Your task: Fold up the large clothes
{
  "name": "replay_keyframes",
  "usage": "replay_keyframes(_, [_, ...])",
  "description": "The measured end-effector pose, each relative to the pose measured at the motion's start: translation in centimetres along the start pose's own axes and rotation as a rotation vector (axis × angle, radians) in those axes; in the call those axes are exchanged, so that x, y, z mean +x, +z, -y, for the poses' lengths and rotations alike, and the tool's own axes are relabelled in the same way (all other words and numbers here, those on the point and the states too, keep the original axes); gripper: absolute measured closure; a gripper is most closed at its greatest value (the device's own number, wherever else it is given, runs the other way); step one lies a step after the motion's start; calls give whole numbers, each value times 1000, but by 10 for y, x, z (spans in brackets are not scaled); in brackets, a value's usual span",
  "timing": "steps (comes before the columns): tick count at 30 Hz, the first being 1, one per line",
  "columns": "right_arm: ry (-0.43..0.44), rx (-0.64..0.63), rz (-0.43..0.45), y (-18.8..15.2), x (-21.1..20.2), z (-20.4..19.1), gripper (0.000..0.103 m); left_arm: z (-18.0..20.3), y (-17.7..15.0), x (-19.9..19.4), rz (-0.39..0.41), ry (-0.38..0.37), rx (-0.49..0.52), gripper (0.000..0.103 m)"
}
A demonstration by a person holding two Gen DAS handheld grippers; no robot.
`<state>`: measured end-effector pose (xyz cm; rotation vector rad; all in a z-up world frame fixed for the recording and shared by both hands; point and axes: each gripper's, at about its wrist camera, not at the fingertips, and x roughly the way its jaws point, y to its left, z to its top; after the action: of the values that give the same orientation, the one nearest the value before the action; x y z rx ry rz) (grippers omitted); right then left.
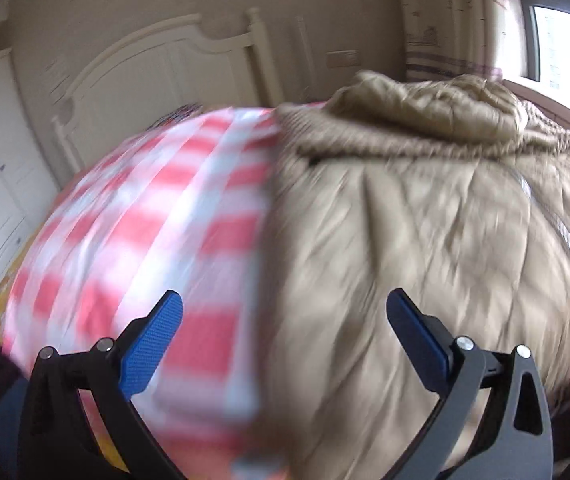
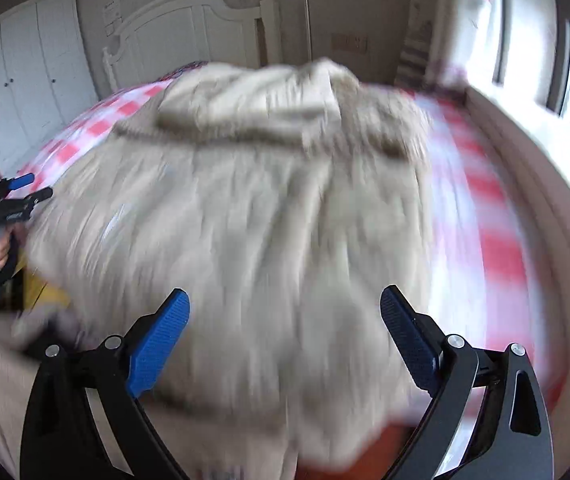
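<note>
Jacket (image 1: 425, 240), beige, quilted, lies on checked bed (image 1: 157, 216), hood toward headboard (image 1: 173, 52). Left gripper (image 1: 285, 344) and right gripper (image 2: 285, 340) hover above, jaws wide, empty.

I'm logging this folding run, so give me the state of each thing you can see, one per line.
Beige padded jacket: spread on the bed, hood bunched at the far end, ungripped.
Red checked bedsheet: laid flat under the jacket.
Left gripper: open, empty, above the jacket's edge.
Right gripper: open, empty, above the jacket.
Wardrobe doors: closed.
</note>
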<state>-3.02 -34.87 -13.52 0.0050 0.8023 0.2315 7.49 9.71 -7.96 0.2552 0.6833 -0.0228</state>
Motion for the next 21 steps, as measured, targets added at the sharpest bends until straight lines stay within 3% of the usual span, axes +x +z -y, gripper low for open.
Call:
replay_keyframes(3, [14, 41, -37, -43, -9, 11, 11, -9, -36, -17, -16, -9, -3, 2])
replay_keyframes(7, [42, 137, -38, -66, 4, 32, 11, -7, -65, -20, -49, -45, -3, 2])
replay_keyframes(12, [130, 233, -11, -68, 29, 48, 11, -2, -76, -9, -75, -66, -22, 2])
replay_keyframes(13, [135, 230, -15, -67, 33, 46, 20, -2, -78, -7, -87, -70, -24, 2])
replay_keyframes(14, [125, 212, -20, -66, 36, 43, 26, -4, -80, -7, -94, -83, -28, 2])
replay_keyframes(21, [119, 201, -22, -68, 39, 41, 28, -17, -84, -3, -100, -146, -100, 2])
